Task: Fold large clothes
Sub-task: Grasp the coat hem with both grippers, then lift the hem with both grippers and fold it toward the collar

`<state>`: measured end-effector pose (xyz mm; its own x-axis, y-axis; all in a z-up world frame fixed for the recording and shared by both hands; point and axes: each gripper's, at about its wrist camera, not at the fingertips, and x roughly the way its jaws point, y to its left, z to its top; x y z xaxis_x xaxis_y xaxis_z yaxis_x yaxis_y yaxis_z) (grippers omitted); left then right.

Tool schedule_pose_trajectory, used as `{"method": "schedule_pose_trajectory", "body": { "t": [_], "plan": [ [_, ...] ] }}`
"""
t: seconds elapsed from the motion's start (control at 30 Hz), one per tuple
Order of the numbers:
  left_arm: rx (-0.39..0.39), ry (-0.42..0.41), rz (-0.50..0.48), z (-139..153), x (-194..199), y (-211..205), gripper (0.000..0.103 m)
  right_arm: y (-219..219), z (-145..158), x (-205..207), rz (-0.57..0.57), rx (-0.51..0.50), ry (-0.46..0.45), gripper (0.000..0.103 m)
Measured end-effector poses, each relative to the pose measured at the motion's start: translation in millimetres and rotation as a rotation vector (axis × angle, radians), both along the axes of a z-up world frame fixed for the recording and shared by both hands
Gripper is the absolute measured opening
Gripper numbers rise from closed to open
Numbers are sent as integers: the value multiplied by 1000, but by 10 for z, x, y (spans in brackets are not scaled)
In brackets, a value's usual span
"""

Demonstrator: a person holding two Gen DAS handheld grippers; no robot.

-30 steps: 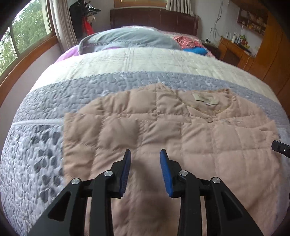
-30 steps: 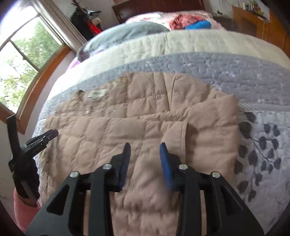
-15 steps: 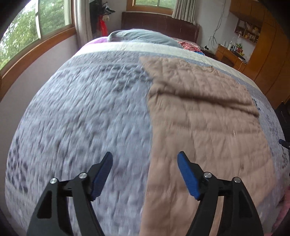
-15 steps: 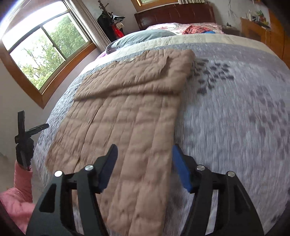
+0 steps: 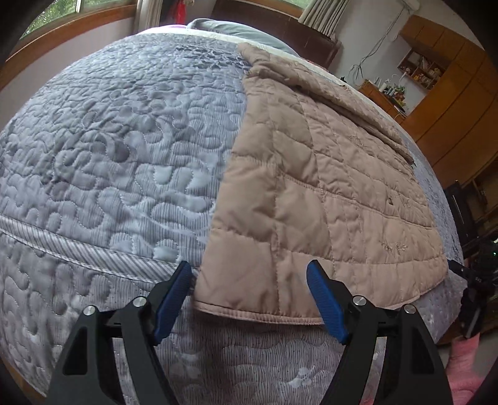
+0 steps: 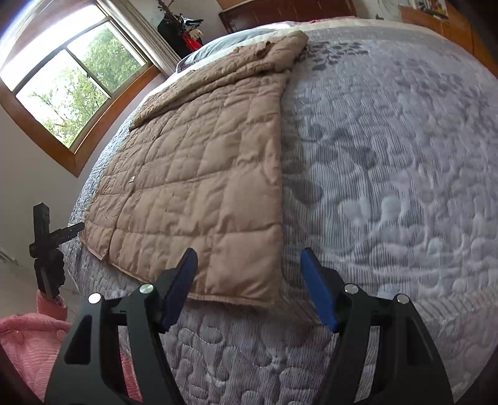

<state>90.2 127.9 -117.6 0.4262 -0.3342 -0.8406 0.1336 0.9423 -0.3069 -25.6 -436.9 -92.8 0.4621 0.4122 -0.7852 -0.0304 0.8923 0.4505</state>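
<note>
Both the left gripper (image 5: 249, 299) and right gripper (image 6: 247, 285) have jaws wide open, holding nothing, so they might pinch the bedspread (image 5: 109, 149) along with the puffy tan jacket (image 5: 311, 193).

Left gripper (image 5: 249, 297) & right gripper (image 6: 249, 285): black frames, blue ribbed pads, silver screws; pink fuzzy sleeve (image 6: 28, 336), lower left.

A grey quilted bedspread (image 5: 118, 149) with darker leaf shapes covers the bed. At its far end lies a grey pillow (image 5: 236, 29) against a dark wooden headboard (image 5: 314, 34). A wood-framed window (image 6: 71, 84) shows green trees, with a pale curtain (image 6: 146, 40) beside it. Wooden cabinets (image 5: 451, 102) line the wall on the opposite side.
</note>
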Motion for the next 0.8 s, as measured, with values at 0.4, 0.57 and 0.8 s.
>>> {"method": "schedule_pose_trajectory", "body": {
  "t": [0.4, 0.57, 0.8],
  "plan": [
    [-93, 7, 29, 22, 6, -31, 16, 71, -89, -3, 5, 78, 5, 12],
    [-100, -60, 19, 234, -156, -36, 13, 58, 113, -154, 5, 74, -57, 9],
    [-61, -111, -14, 461, -489, -34, 13, 76, 281, -474, 33, 51, -116, 9]
  ]
}}
